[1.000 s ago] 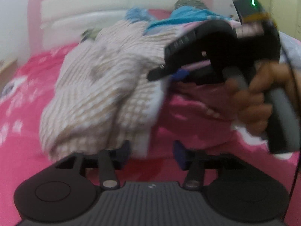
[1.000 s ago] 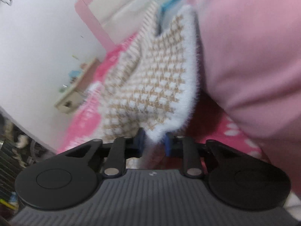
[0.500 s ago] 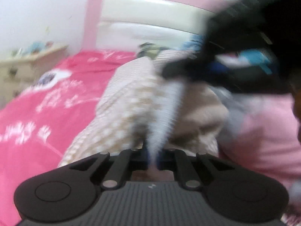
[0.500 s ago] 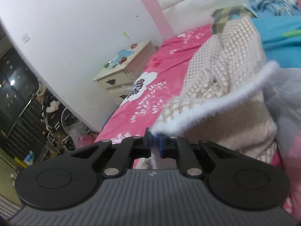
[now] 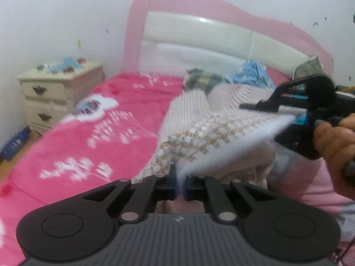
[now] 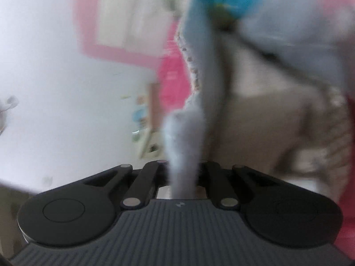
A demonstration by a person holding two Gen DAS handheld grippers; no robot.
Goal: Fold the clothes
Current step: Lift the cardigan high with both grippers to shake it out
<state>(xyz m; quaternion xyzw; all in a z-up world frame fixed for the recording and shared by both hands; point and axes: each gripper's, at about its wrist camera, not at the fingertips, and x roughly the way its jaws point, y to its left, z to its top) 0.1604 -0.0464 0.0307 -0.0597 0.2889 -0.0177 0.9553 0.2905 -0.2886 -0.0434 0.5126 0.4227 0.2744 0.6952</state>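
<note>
A fuzzy white-and-tan checked garment (image 5: 213, 130) is stretched above the pink bed between both grippers. My left gripper (image 5: 180, 182) is shut on its fluffy white edge at the bottom of the left wrist view. At the right of that view my right gripper (image 5: 298, 118), held by a hand (image 5: 337, 141), pinches the far end of the same edge. The right wrist view is blurred; there the white fluffy edge (image 6: 184, 141) runs straight into my shut right gripper (image 6: 182, 173), and its fingertips are covered by the fabric.
The bed (image 5: 93, 137) has a pink floral cover and a pink-and-white headboard (image 5: 199, 35). A cream nightstand (image 5: 55, 90) stands at the left by the wall. More clothes, blue (image 5: 253, 75) and dark plaid (image 5: 204, 79), lie near the headboard; pink fabric (image 5: 310, 188) lies at the right.
My left gripper went from open near the garment to shut on its white edge and lifted it. The right gripper, holding the edge throughout, rose and rolled; the fabric is now pulled taut between them.
</note>
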